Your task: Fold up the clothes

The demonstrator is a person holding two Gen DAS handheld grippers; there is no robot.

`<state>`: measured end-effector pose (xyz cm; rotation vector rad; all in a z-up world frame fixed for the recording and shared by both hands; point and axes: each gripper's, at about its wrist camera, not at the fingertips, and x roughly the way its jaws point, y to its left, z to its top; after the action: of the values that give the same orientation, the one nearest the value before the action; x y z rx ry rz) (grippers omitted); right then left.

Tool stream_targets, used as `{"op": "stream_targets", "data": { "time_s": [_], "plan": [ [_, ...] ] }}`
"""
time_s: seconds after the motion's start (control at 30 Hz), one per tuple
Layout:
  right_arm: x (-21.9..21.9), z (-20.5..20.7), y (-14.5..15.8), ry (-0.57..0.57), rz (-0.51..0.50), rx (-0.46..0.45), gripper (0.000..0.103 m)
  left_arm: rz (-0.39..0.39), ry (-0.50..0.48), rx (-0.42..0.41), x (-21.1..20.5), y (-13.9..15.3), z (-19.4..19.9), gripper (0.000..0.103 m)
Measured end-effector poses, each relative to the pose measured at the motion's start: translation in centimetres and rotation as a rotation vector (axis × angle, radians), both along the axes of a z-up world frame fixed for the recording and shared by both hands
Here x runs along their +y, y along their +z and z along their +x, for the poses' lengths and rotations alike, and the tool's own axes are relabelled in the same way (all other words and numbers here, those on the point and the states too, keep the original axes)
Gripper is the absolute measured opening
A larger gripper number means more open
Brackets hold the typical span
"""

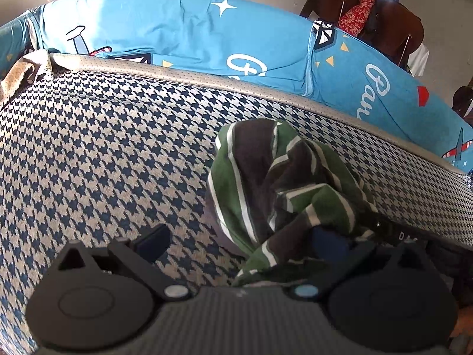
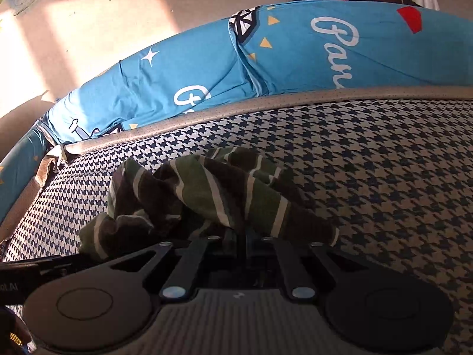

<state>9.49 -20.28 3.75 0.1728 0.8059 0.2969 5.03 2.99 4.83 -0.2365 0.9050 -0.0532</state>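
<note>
A crumpled garment with green, brown and white stripes lies bunched on the houndstooth cushion. My left gripper is open. Its left finger stands clear over the cushion, and the cloth drapes over its right finger. In the right wrist view the same striped garment sits just ahead of my right gripper. That gripper's fingers are together under a fold of the cloth, shut on it. The right gripper's black body shows at the right edge of the left wrist view.
A grey piped edge borders the houndstooth cushion. Beyond it lies a blue printed sheet with white lettering. Dark wooden chairs with a red floral cloth stand at the back right. Sunlit floor lies behind.
</note>
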Motion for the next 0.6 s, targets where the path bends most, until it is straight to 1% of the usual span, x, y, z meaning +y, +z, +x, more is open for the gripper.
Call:
{"op": "stream_targets", "data": {
  "time_s": [0.03, 0.13, 0.17, 0.23, 0.37, 0.5, 0.6],
  "plan": [
    [-0.3, -0.2, 0.0, -0.003, -0.007, 0.004, 0.007, -0.006, 0.0, 0.009, 0.0, -0.2, 0.0, 0.103],
    [-1.5, -0.6, -0.5, -0.022, -0.007, 0.027, 0.007, -0.063, -0.031, 0.052, 0.1, -0.8, 0.6, 0.103],
    [-1.8, -0.7, -0.8, -0.033, -0.004, 0.04, 0.007, -0.06, -0.039, 0.055, 0.0, -1.0, 0.8, 0.103],
    [-2.7, -0.9, -1.2, -0.062, 0.004, 0.071, 0.007, -0.006, -0.041, 0.056, -0.2, -1.1, 1.0, 0.103],
    [-4.3, -2.1, -1.7, -0.126, 0.017, 0.136, 0.007, -0.036, -0.001, 0.001, 0.4, 0.0, 0.5, 0.103],
    [-4.5, -4.1, -1.4, -0.148, 0.002, 0.132, 0.007, -0.07, 0.0, -0.016, -0.1, 1.0, 0.3, 0.103],
    [-4.5, -5.5, -1.2, -0.162, 0.001, 0.13, 0.007, -0.082, 0.002, -0.048, -0.4, 1.8, 0.1, 0.103]
  ]
}}
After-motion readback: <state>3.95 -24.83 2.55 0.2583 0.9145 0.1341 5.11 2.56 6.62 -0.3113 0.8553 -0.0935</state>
